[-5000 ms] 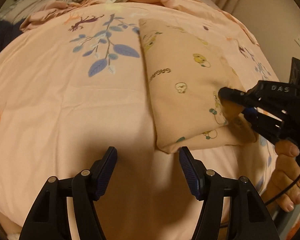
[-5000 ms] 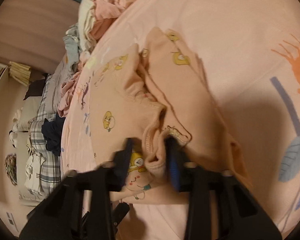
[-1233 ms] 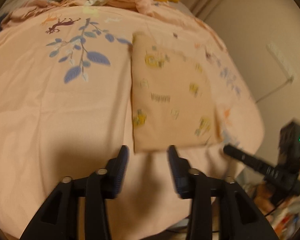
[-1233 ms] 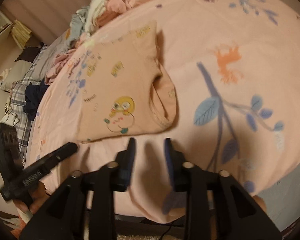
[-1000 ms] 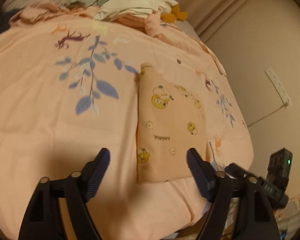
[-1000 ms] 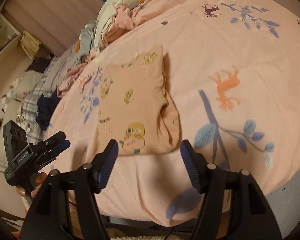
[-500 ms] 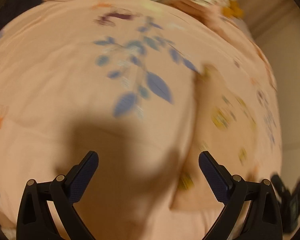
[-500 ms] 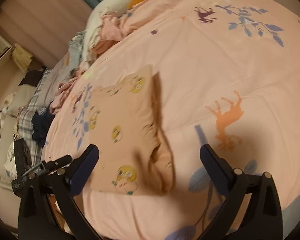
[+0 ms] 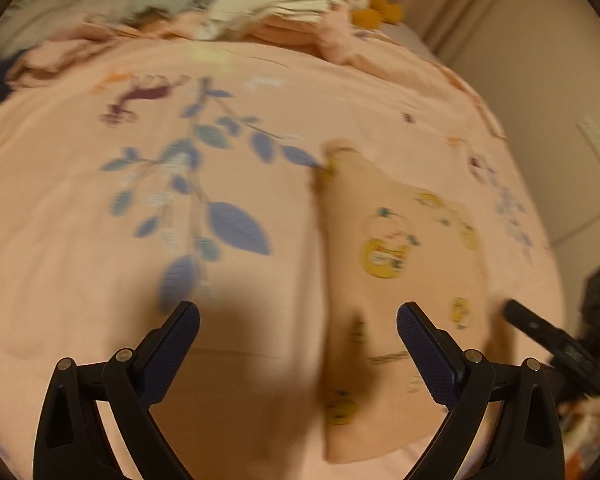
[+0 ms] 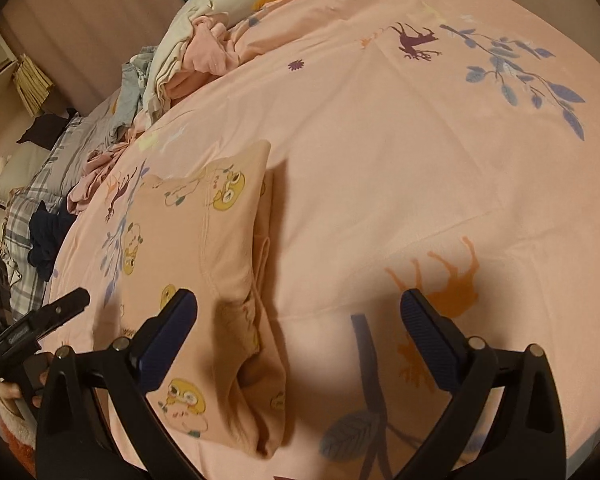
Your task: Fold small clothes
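Right, I see both claws, left gripper (image 9: 298, 334) & right gripper (image 10: 299, 320), spread wide w/ nothing held above the folded shirt (image 10: 204, 280) lying on the bedsheet (image 10: 400, 160); looks soft, light, floppy, so I'd pinch its thick near hem.

Your left gripper (image 9: 298, 340): at 6 o'clock, jaws spread wide, nothing between them, held above the bed.
Folded garment (image 9: 400, 280): peach with yellow cartoon prints, lying flat from centre toward 5 o'clock; its left edge runs between your fingers, and the right finger (image 9: 424, 344) overlaps it in view.
Bedsheet (image 9: 100, 240): pink, printed with a blue leaf sprig at 9 to 10 o'clock of the garment.
Your right gripper (image 9: 516, 312): at 4 o'clock, blurred, tip just beside the garment's right edge; jaw state unclear.
Clothes pile (image 9: 268, 4): at 12 o'clock, white, grey and mustard pieces.
Wall (image 9: 540, 80): beige, at 2 o'clock.
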